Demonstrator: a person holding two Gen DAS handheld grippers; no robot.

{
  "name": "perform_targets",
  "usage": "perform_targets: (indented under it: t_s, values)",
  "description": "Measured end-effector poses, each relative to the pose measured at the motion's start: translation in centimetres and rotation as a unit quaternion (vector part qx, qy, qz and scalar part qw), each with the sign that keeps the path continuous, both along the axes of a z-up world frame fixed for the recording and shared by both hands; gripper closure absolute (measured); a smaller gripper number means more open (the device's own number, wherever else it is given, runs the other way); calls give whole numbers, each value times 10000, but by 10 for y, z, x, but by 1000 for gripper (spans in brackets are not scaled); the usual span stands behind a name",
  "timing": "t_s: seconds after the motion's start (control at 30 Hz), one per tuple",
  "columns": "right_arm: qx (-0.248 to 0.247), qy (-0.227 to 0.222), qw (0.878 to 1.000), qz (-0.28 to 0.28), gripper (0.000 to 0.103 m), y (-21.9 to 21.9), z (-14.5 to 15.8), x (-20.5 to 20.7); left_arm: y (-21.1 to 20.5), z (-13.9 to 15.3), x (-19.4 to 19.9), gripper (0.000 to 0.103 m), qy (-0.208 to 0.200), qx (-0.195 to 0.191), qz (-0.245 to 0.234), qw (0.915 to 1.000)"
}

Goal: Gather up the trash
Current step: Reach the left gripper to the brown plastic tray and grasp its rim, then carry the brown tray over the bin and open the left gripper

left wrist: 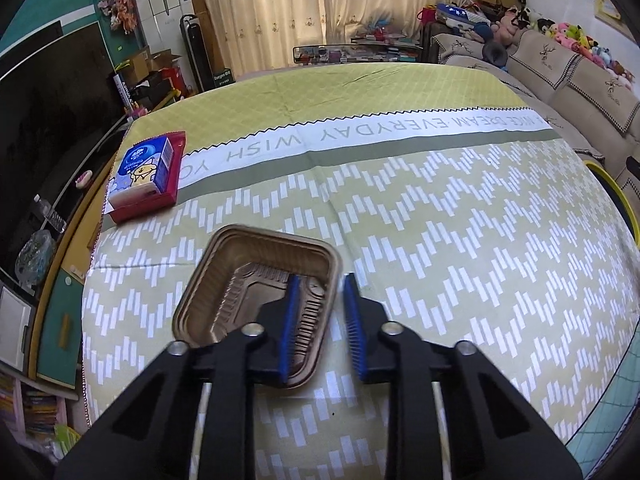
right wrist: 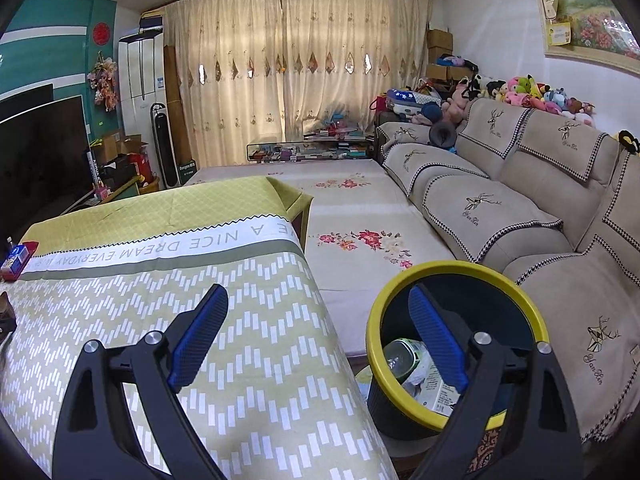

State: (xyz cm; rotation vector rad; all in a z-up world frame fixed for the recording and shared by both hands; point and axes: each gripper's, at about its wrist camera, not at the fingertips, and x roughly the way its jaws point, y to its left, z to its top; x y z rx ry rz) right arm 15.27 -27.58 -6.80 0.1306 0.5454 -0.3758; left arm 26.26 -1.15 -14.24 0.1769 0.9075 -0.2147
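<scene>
So the left gripper (left wrist: 318,326) is straddling the right-hand wall of that brown plastic food tray (left wrist: 256,300) sitting on the green zigzag tablecloth (left wrist: 460,260), one blue pad inside the tray and the other outside. The jaws are narrow but I can see a sliver of gap on the outer side, so I honestly can't tell if it's pinching yet. That's the sketchy bit imo: the wall is thin and ribbed, so a grip this close to the rim could slip, or just flex the tray so it tilts and flops back onto the cloth on the lift. The right gripper (right wrist: 316,336) is wide open with nothing in it, hanging near the yellow-rimmed bin (right wrist: 460,272) beside the table, which has a bottle and wrappers in it. Long carry over, so a weak hold could drop it short.
</scene>
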Motion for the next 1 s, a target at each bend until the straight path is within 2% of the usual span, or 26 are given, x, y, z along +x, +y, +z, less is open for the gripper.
perform_targets:
  t_s: [0.13, 0.17, 0.33, 0.5, 0.63, 0.73, 0.83, 1.0]
  values:
    - [54, 12, 10000, -3, 16, -3, -2, 0, 2, -1, 2, 90, -38, -58, 19, 10000]
    - [71, 1, 10000, -10, 16, -4, -2, 0, 1, 1, 2, 98, -59, -103, 0, 9999]
    - [95, -305, 9995, 12, 16, -5, 3, -11, -16, 13, -4, 98, -175, -192, -189, 9995]
    - [30, -409, 9991, 84, 16, -5, 9, -24, -67, 27, -7, 98, -282, -159, -735, 9968]
    - [5, -530, 9986, -74, 16, -22, 20, -48, -124, 42, -6, 98, -397, -212, -1295, 9906]
    - [33, -619, 9978, -253, 16, -40, 28, -65, -176, 53, -5, 98, -448, -277, -1791, 9824]
    - [-23, -664, 9965, -511, 16, -59, 34, -87, -236, 63, -6, 98, -464, -325, -2340, 9706]
    - [-15, -647, 9930, -988, 16, -92, 35, -122, -343, 74, -18, 98, -432, -337, -3258, 9438]
